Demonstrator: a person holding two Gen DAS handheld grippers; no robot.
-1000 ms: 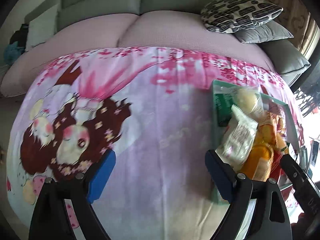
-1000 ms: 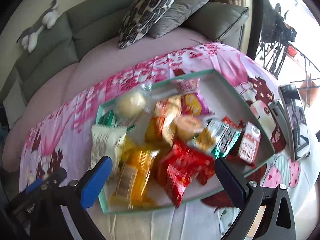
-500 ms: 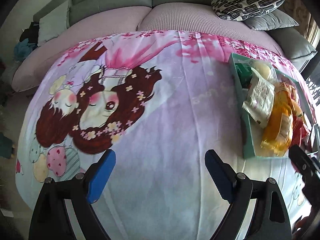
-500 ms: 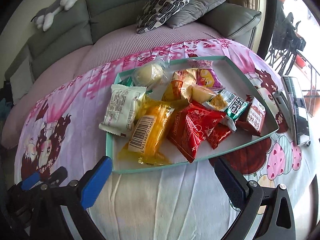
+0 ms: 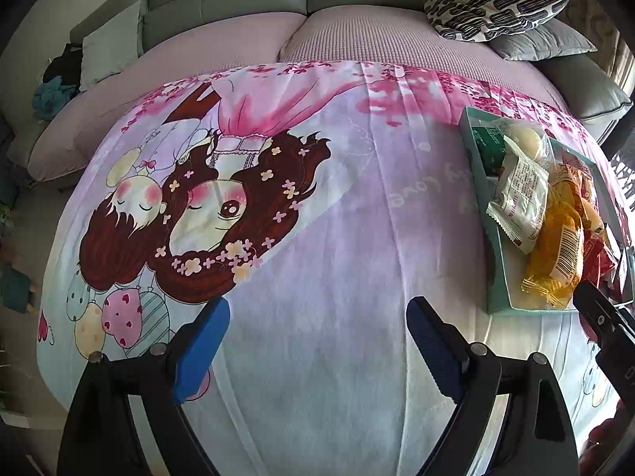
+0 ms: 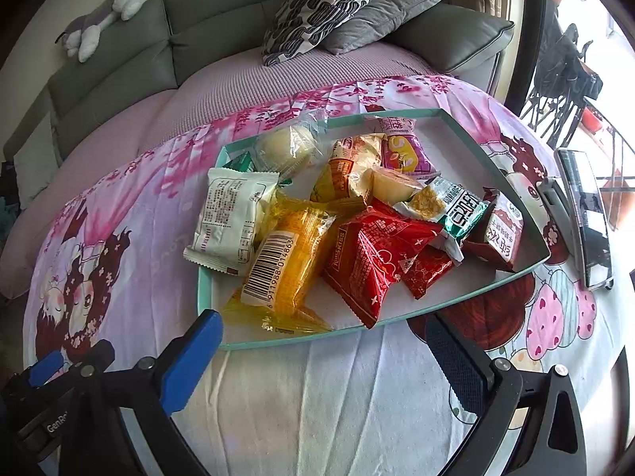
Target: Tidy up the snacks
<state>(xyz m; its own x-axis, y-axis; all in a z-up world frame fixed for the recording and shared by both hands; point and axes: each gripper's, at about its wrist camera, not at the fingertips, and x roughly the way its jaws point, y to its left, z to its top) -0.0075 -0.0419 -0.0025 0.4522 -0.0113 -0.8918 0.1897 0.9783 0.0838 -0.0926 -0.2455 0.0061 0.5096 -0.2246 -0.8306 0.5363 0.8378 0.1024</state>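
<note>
- Bench under a cartoon cloth [image 5: 317, 206]; sofa beyond.
- Teal tray [image 6: 496, 146] just ahead of the right hand-held gripper [image 6: 323, 347], off to the right of the left hand-held gripper [image 5: 317, 331].
- Snacks all in the tray, heaped, overlapping: white packet [image 6: 232, 218], yellow packet [image 6: 285, 273], red packet [image 6: 373, 261]. Gathered; sorted or not, can't tell.
- Phone [image 6: 587, 214] right of the tray.
- Both grippers wide open, empty.

A tray [image 6: 496, 166] of snack packets [image 6: 357, 214] lies on the cloth-covered tabletop [image 6: 317, 396], a phone [image 6: 587, 214] beside it at three o'clock, the sofa [image 6: 198, 39] with cushions [image 6: 321, 8] beyond at twelve o'clock.
</note>
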